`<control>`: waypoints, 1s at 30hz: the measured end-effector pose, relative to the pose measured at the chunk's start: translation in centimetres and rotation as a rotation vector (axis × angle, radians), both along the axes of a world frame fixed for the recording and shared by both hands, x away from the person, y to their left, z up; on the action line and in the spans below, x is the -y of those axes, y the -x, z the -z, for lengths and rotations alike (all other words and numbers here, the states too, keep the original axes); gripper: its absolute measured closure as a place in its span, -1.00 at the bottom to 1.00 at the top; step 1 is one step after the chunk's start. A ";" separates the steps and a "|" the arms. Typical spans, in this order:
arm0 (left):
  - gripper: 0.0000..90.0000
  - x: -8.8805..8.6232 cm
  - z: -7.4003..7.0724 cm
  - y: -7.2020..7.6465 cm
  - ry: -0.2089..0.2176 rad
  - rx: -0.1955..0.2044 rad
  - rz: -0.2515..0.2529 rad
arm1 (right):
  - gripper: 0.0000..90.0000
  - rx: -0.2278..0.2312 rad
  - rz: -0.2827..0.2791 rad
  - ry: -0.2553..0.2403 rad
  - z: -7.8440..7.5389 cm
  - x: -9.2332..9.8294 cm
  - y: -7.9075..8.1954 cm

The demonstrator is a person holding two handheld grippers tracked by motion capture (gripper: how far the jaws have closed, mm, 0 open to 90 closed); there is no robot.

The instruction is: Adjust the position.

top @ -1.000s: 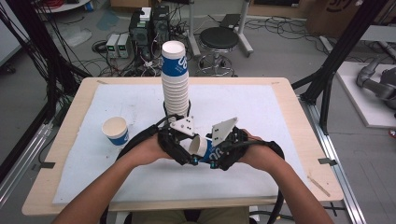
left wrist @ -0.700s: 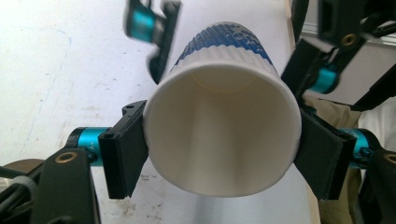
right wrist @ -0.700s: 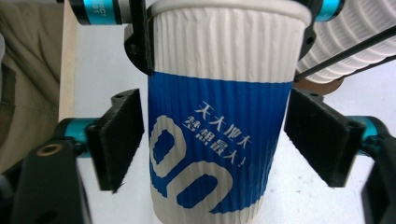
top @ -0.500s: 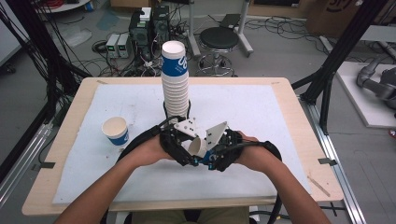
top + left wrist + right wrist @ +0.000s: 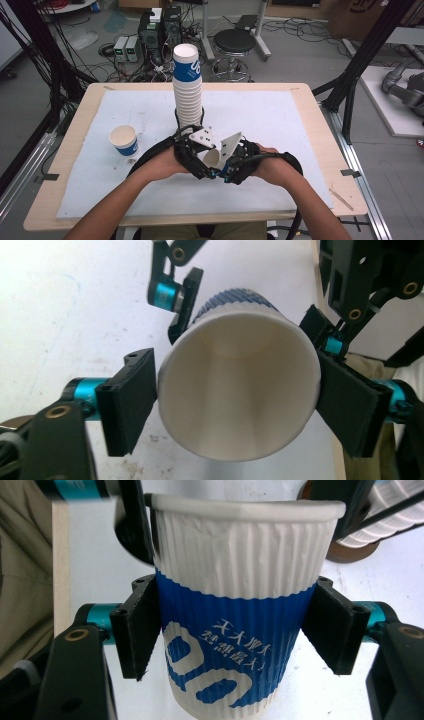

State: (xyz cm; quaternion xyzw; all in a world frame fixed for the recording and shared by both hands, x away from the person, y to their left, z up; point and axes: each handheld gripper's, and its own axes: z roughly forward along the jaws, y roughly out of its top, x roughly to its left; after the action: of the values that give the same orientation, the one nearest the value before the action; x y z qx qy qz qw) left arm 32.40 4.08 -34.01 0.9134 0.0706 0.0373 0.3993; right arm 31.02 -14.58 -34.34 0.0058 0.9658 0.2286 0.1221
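A white and blue ribbed paper cup (image 5: 216, 157) hangs on its side between both grippers near the table's front middle. My right gripper (image 5: 235, 630) has just been closing and now presses its pads (image 5: 140, 630) on the cup's blue band (image 5: 230, 645). My left gripper (image 5: 237, 395) has just been opening; its pads (image 5: 130, 400) stand beside the cup's rim (image 5: 240, 390), barely off it, and the cup's mouth faces this camera. In the high view the left gripper (image 5: 209, 156) and the right gripper (image 5: 226, 164) meet tip to tip.
A tall stack of the same cups (image 5: 188, 90) stands just behind the grippers at mid-table. A single upright cup (image 5: 124, 140) sits to the left. A white mat (image 5: 280, 120) covers the wooden table (image 5: 320, 125). Cables trail from both grippers.
The right gripper's jaws have closed onto the cup's body. The left gripper's jaws have spread away from the rim. Both hands have stayed nearly where they were.
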 end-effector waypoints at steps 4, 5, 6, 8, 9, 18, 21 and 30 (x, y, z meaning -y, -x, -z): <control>-0.63 -1.1 0.0 0.0 0.085 -0.001 -0.003 | -0.36 -0.008 0.011 -0.030 0.2 0.8 0.0; -0.63 -1.5 -0.1 -0.1 0.109 0.004 -0.005 | -0.36 -0.013 0.014 -0.045 0.3 1.1 0.0; -0.63 -1.8 -0.1 -0.1 0.139 -0.003 -0.011 | -0.36 -0.021 0.018 -0.057 0.3 1.4 -0.1; -0.63 -2.7 -0.2 -0.2 0.206 -0.005 -0.020 | -0.36 -0.027 0.024 -0.083 0.5 2.0 -0.2; -0.63 -3.1 -0.3 -0.2 0.238 -0.001 -0.040 | -0.36 -0.031 0.032 -0.100 0.7 2.3 -0.2; -0.63 -6.5 0.5 -0.1 0.490 0.028 -0.178 | -0.36 -0.070 0.077 -0.296 1.8 5.3 -0.2; -0.63 -7.3 1.0 0.0 0.520 0.034 -0.218 | -0.37 -0.070 0.099 -0.361 2.1 6.1 -0.2; -0.63 -8.4 2.9 0.5 0.557 0.049 -0.271 | -0.39 -0.033 0.165 -0.495 3.2 7.7 0.0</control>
State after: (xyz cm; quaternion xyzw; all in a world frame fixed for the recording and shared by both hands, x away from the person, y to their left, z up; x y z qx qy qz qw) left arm 31.86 12.53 -36.87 0.7500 0.1897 0.0913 0.6270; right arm 31.02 -22.32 -37.56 0.1181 0.8785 0.4473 0.1192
